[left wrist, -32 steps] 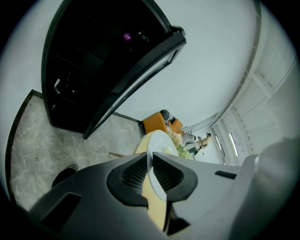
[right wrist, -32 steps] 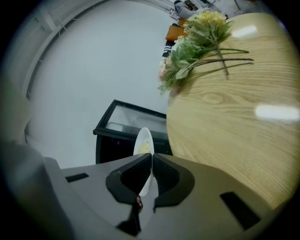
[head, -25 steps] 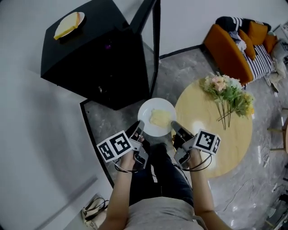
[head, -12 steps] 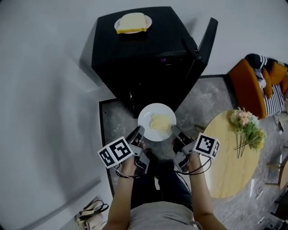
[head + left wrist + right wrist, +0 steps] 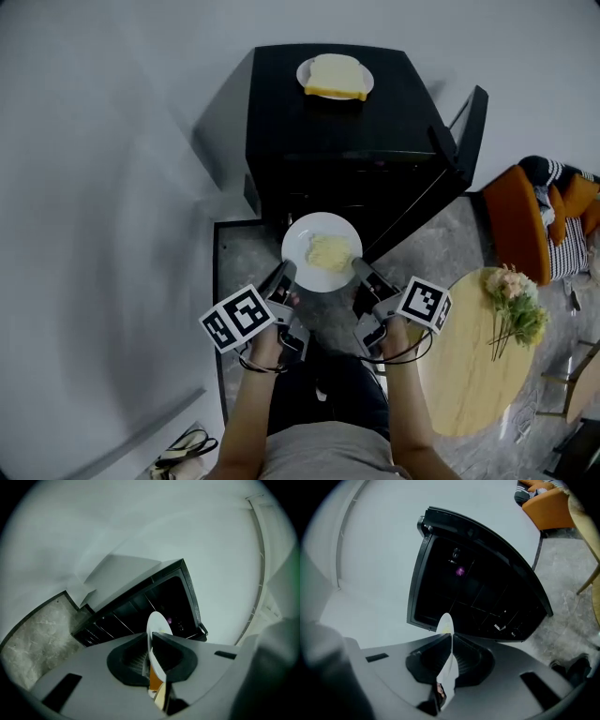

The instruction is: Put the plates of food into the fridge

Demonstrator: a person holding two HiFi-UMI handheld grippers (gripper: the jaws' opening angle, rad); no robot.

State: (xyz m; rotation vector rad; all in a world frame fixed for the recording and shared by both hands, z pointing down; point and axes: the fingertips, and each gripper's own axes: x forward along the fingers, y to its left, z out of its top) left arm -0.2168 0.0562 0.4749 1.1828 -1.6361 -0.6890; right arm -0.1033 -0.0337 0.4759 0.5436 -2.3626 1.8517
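A white plate (image 5: 306,253) with a heap of pale yellow food (image 5: 329,251) hangs level in front of the black fridge (image 5: 347,131). My left gripper (image 5: 284,278) is shut on the plate's left rim (image 5: 155,623). My right gripper (image 5: 362,273) is shut on its right rim (image 5: 446,623). The fridge door (image 5: 441,187) stands open to the right, and dark shelves (image 5: 478,597) show inside. A second plate with a slice of bread (image 5: 335,77) rests on top of the fridge.
A white wall lies to the left and behind the fridge. A round wooden table (image 5: 473,375) with a bunch of flowers (image 5: 514,305) stands at the right, and an orange sofa (image 5: 539,211) lies beyond it. A bag (image 5: 183,455) sits on the floor at lower left.
The view has swung so the fridge now sits straight ahead and the table has slid right. The plate stays gripped between both grippers and is closer to the fridge opening.
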